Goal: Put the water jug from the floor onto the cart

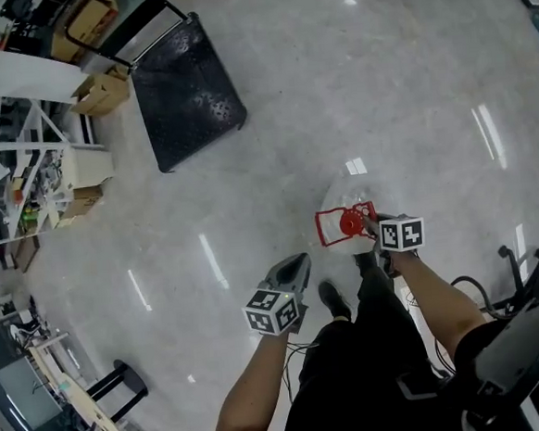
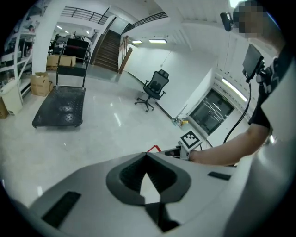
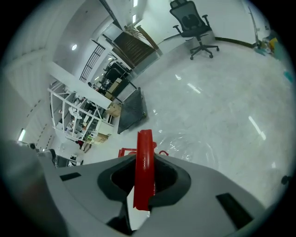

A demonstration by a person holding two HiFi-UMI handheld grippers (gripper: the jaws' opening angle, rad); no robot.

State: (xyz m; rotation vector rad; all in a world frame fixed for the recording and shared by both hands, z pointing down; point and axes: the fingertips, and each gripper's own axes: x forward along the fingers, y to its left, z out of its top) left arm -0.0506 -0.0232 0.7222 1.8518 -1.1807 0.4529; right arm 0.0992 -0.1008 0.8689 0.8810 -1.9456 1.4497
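Note:
A clear water jug (image 1: 350,197) with a red cap (image 1: 351,222) and a red carry handle (image 1: 331,225) hangs just over the floor in front of my feet. My right gripper (image 1: 371,229) is shut on that red handle (image 3: 144,166), which stands upright between its jaws, with the clear jug (image 3: 189,148) below. The black flat cart (image 1: 185,91) stands off at the upper left, apart from the jug. My left gripper (image 1: 298,262) is left of the jug, its jaws (image 2: 147,156) meeting at the tips with nothing between them.
Shelving (image 1: 15,174) and cardboard boxes (image 1: 100,91) line the left side beside the cart (image 2: 60,107). An office chair (image 2: 155,88) stands farther off on the shiny floor. Cables and a chair base (image 1: 521,278) are at my right.

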